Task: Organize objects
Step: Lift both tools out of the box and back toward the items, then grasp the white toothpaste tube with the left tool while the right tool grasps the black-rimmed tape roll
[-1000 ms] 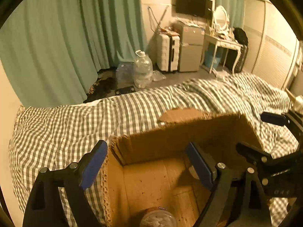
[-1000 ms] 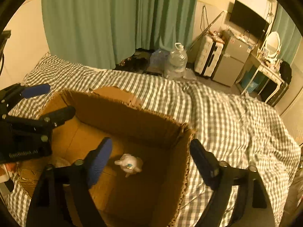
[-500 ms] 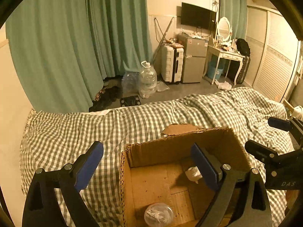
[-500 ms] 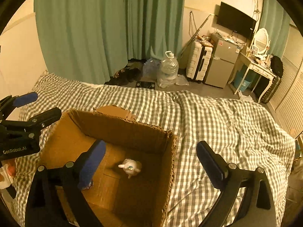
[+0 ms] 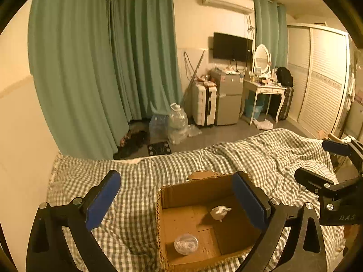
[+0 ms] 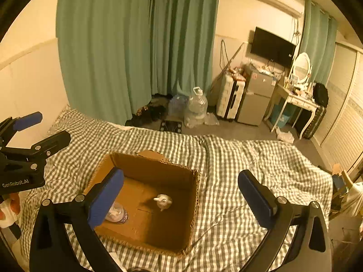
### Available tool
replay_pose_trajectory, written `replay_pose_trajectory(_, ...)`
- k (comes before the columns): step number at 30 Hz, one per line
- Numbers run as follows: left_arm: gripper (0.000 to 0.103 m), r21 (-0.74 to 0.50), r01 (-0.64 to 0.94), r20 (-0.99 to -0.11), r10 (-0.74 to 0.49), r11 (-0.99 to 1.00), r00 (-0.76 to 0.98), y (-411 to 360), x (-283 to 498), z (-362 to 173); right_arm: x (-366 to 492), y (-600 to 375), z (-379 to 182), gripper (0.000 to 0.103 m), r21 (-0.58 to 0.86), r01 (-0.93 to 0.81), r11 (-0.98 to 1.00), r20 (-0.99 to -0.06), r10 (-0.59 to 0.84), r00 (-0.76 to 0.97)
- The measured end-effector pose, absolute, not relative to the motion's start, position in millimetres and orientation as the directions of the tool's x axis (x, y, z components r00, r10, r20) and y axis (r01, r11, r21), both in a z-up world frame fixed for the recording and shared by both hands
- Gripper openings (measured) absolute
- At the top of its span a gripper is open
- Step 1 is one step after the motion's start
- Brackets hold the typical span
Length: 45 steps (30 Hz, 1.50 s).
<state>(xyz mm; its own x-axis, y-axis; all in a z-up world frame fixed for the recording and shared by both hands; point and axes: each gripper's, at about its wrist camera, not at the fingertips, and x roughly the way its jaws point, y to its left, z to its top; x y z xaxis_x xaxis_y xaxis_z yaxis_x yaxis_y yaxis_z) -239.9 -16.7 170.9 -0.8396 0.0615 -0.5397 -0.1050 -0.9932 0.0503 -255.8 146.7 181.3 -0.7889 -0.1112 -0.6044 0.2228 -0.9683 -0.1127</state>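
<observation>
Open box, room to reach in

The cardboard box (image 6: 145, 172) gaped at lower centre (walls ringing it); a figurine (image 6: 163, 201) and jar (image 6: 116, 214) took floor space.

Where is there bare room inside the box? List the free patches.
In the box, the floor between the white toy and the right wall is bare, as is the back strip behind the toy. The front-left corner holds the round tub. Bedspread right of the box is open too.

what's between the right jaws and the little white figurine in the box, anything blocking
Nothing visible blocks it. The open-topped cardboard box has no lid or flap over it, and the white figurine sits alone on its floor, apart from the clear round container near the left wall. The right gripper, jaws open, hovers above; only the box walls restrict a sideways approach.
</observation>
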Motion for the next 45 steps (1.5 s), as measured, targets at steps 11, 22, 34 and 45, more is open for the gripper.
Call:
replay_pose_trajectory(11,0.102,0.033,-0.144,-0.540,0.104,-0.989,-0.835,-11.3,-161.0,194.3,-159.9,148.4,205.5,0.102,-0.144,0.233,-0.962,-0.549,-0.118,-0.827)
replay_pose_trajectory(22,0.103,0.025,-0.158,-0.557,0.117,-0.987,-0.822,-9.3,-102.7,160.3,-86.1,150.5,167.3,0.102,-0.173,0.260,-0.950,-0.564,-0.121,-0.817)
replay_pose_trajectory(34,0.103,0.037,-0.086,-0.629,0.044,-0.996,-0.776,-21.6,-75.3,57.9,-74.6,146.7,69.7,0.103,-0.113,0.310,-0.944,-0.664,-0.160,-0.730)
replay_pose_trajectory(45,0.103,0.076,-0.042,-0.744,-0.029,-0.996,-0.667,-27.0,-94.9,-82.9,-104.4,148.0,-69.5,0.102,-0.079,0.314,-0.946,-0.812,-0.122,-0.571)
